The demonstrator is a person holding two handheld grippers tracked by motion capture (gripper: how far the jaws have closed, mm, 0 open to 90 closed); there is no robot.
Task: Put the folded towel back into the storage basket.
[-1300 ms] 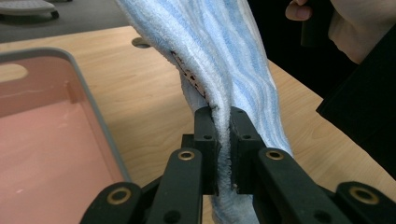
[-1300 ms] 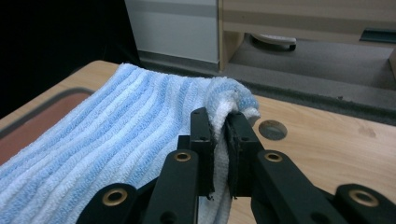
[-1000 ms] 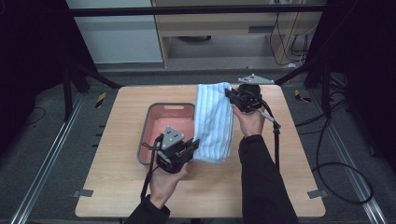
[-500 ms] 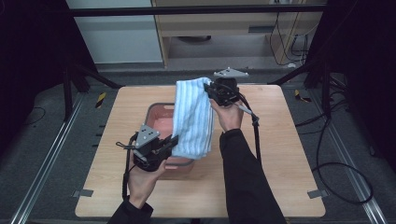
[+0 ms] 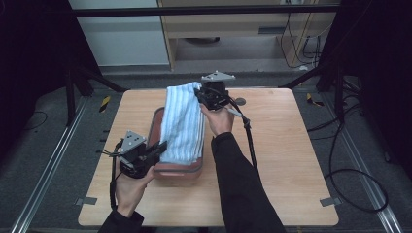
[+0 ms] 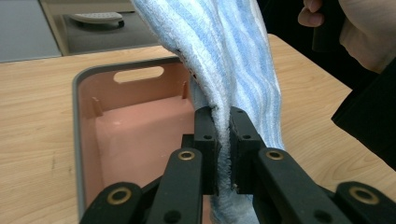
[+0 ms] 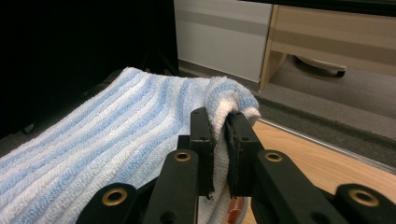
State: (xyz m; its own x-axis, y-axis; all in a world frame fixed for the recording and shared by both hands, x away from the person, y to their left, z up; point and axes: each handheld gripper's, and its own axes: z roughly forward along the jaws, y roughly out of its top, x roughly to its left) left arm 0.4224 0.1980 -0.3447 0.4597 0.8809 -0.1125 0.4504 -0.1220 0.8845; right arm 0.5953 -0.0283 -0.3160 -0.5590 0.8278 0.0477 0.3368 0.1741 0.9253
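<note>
Blue-and-white striped towel (image 5: 183, 124) is stretched between both grippers, held up over a pink bin (image 5: 178, 167) on the wooden desk (image 5: 286, 155). In the high view the towel runs from the far side of the desk down toward the near edge, covering most of the bin's right part; the bin's left rim and near wall stay visible.

Left gripper (image 5: 156, 148) sits near the desk's front left, just beside the bin's left wall, held by the left hand (image 5: 128, 187). Left gripper view: jaws clamped on the towel's lower edge (image 6: 223, 140), fabric pinched in the narrow slot between them, towel rising up and away. Below it the bin interior (image 6: 135, 135) is open, with a handle slot in the far wall.

Right gripper (image 5: 200, 96) is at the far side, above the bin's far end, held by the right hand (image 5: 218, 119) in a dark sleeve (image 5: 238, 184). Right gripper view: jaws closed on the towel's top corner (image 7: 219, 135), bunched fabric between them, the rest of the towel (image 7: 102, 149) spreading out left and down.

A cable (image 5: 250, 141) trails from the right gripper across the desk.
</note>
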